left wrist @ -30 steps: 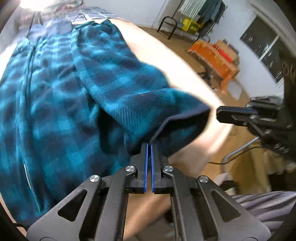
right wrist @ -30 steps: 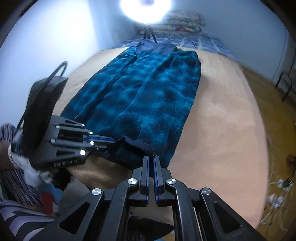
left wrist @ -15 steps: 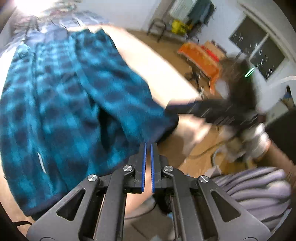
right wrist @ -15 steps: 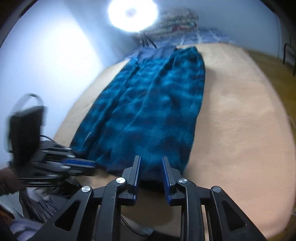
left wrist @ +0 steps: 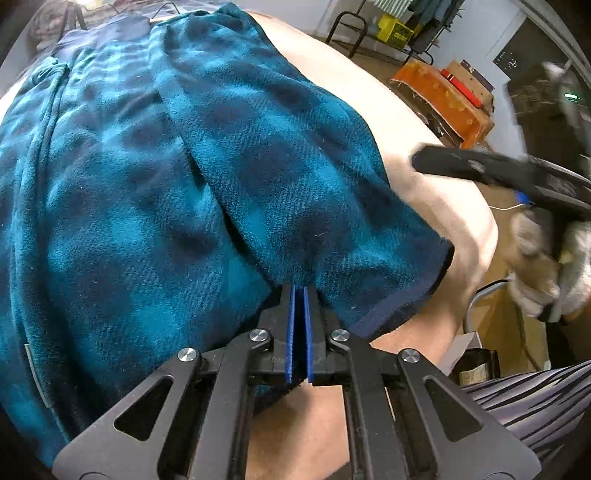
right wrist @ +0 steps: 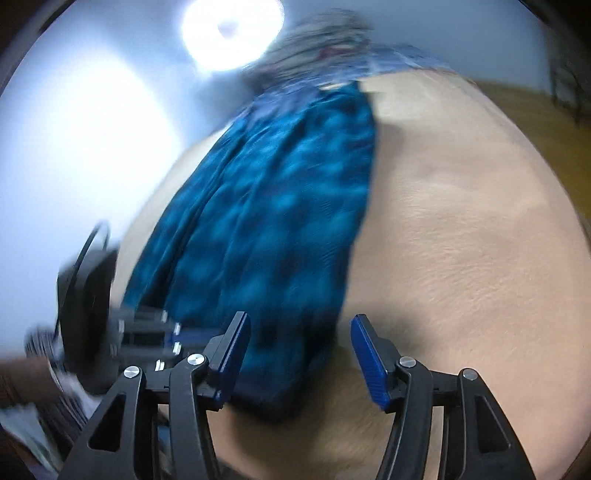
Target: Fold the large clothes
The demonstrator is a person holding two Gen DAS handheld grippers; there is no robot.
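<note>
Beige bed [right wrist: 461, 240], right hand-held gripper [right wrist: 299, 350] now released trousers [right wrist: 280, 206]

This is a lived-in room of a home, used as a bedroom. A wide bed with a beige cover [right wrist: 461, 229] fills most of both views, with blue checked bedding [right wrist: 399, 59] and a heap of blankets [right wrist: 317, 37] at its far end. The floor is wood [left wrist: 384, 62]. A metal clothes rack [left wrist: 354, 29] stands by the wall beside a yellow crate [left wrist: 397, 27], and a bright lamp [right wrist: 231, 31] shines above.
</note>
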